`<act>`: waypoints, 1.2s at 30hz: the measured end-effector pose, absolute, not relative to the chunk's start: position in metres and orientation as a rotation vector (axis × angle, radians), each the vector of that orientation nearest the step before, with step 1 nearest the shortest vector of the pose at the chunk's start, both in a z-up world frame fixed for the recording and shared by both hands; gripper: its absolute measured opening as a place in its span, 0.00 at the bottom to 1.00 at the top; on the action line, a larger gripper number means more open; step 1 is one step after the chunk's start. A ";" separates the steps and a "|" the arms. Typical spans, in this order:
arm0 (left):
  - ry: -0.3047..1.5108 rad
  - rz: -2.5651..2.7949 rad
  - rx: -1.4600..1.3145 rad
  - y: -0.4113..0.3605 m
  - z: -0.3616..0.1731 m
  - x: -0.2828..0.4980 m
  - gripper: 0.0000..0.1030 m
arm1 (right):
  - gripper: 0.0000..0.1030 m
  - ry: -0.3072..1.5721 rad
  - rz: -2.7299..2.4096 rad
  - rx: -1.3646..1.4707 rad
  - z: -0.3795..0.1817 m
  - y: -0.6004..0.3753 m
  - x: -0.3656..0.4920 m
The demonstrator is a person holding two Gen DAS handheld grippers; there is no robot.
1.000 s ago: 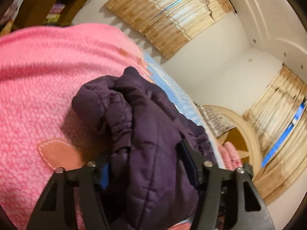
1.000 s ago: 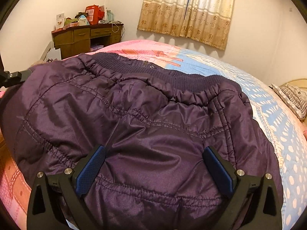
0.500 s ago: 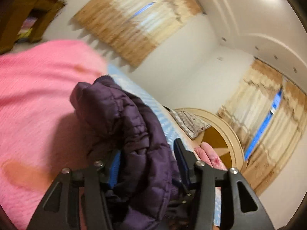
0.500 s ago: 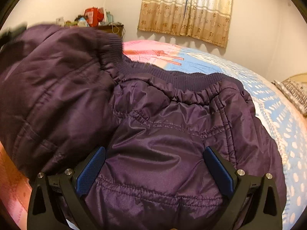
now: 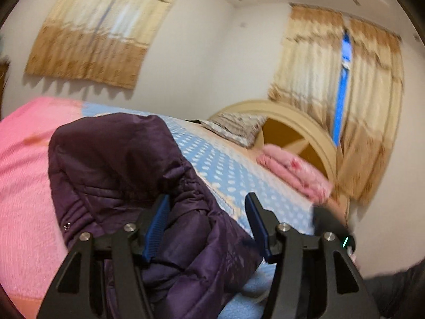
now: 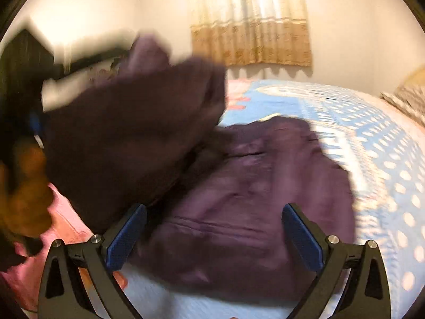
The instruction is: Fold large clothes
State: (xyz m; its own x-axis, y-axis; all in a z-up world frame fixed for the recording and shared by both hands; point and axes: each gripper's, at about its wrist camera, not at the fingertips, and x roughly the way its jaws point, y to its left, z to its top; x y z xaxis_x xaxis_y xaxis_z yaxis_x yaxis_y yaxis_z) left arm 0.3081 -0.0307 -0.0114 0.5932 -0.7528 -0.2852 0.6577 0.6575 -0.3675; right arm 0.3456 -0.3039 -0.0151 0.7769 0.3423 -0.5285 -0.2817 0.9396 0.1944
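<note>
A dark purple padded jacket point(image 6: 252, 186) lies on the bed. In the left wrist view my left gripper point(image 5: 208, 212) stands open, with a fold of the jacket point(image 5: 119, 164) lying between and in front of its fingers. In the right wrist view my right gripper point(image 6: 212, 226) is open just above the jacket's near part. One side of the jacket point(image 6: 138, 122) is lifted and swung over at the left, blurred; the left gripper and hand point(image 6: 24, 138) show there, blurred.
The bed has a pink blanket point(image 5: 24, 175) on one side and a blue dotted cover point(image 6: 377, 143) on the other. A folded pink cloth point(image 5: 294, 172) and a patterned pillow point(image 5: 236, 127) lie by the round wooden headboard point(image 5: 300, 130). Curtained windows point(image 6: 252, 21) on the walls.
My left gripper has opened and swung toward the headboard, carrying one side of the jacket over the rest. My right gripper has drawn back a little and stays open.
</note>
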 end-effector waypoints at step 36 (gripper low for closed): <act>0.351 -0.538 -0.012 -0.047 0.035 0.284 1.00 | 0.22 0.932 0.558 0.422 0.023 -0.382 0.460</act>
State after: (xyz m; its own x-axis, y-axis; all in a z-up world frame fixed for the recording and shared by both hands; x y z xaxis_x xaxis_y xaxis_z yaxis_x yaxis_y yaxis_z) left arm 0.2838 -0.0471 0.0347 0.8007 -0.5039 -0.3239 0.4998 0.8601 -0.1025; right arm 0.4599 -0.3817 0.0229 0.4737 0.6155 -0.6299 -0.2645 0.7817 0.5649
